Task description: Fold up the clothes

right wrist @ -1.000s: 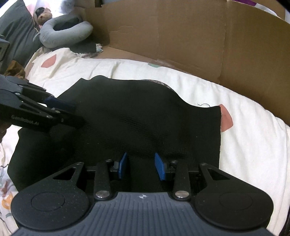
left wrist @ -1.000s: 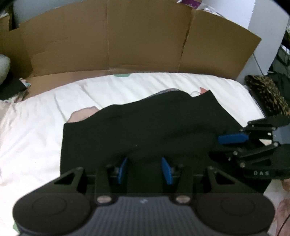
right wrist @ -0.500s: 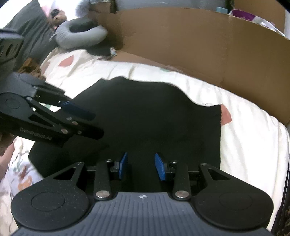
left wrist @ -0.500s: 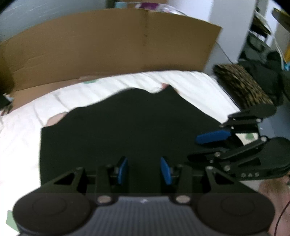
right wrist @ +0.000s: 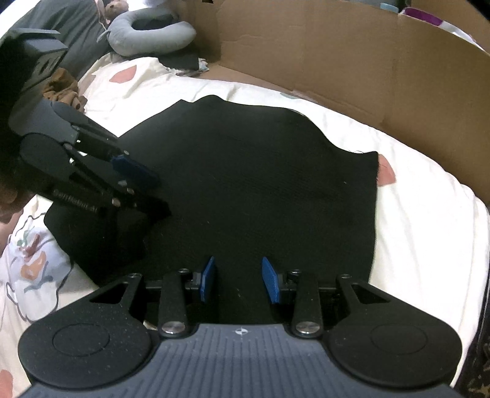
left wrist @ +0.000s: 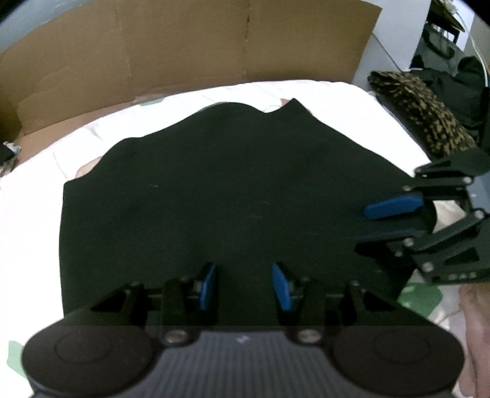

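Observation:
A black garment (left wrist: 220, 189) lies spread fairly flat on a white bed (left wrist: 30, 214); it also shows in the right wrist view (right wrist: 260, 183). My left gripper (left wrist: 243, 286) is open and empty above the garment's near edge, and it shows at the left of the right wrist view (right wrist: 144, 189). My right gripper (right wrist: 239, 280) is open and empty over the garment's near edge, and it shows at the right of the left wrist view (left wrist: 376, 223). Blue pads (right wrist: 271, 280) stand apart on both.
A brown cardboard wall (left wrist: 183, 46) stands along the bed's far side. A grey neck pillow (right wrist: 150, 26) lies at the far left. A leopard-print cloth (left wrist: 419, 107) and dark items lie beyond the bed's right edge. The bedsheet (right wrist: 428, 229) has coloured patches.
Both grippers have drawn back and up from the garment. The garment now lies flatter and more spread. Both grippers stayed open.

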Demonstrator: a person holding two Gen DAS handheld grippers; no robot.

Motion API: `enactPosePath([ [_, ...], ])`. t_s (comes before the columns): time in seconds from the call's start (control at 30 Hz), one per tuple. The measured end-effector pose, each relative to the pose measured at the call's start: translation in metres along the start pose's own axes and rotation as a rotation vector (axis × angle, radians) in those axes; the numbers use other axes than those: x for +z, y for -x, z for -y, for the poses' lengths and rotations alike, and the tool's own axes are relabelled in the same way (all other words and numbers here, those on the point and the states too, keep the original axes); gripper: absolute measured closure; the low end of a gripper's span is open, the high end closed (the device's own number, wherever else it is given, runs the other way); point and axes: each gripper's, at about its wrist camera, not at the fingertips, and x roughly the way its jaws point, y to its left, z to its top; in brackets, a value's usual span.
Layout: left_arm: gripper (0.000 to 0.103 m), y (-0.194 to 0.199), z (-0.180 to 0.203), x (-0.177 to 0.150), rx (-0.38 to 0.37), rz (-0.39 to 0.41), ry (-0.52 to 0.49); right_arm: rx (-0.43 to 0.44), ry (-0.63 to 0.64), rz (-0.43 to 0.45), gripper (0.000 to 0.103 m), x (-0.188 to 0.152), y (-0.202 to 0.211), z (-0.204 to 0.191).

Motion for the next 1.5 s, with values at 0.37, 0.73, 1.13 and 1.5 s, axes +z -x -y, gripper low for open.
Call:
enactPosePath([
  [0.37, 0.059, -0.004, -0.005, 0.000, -0.017, -0.014, 0.000, -0.057, -0.023, -0.021, 0.062, -0.018, 0.017, 0.019],
  [0.73, 0.059, -0.006, -0.007, 0.001, -0.024, -0.023, 0.008, -0.090, -0.093, -0.014, 0.062, -0.020, 0.054, 0.033],
  [1.13, 0.059, -0.005, -0.010, 0.001, -0.042, -0.029, 0.016, -0.090, 0.044, -0.072, 0.061, -0.030, 0.031, 0.007],
  [1.5, 0.061, 0.032, 0.008, 0.000, -0.142, 0.028, 0.045, -0.104, -0.059, -0.086, 0.061, -0.032, 0.036, 0.020],
])
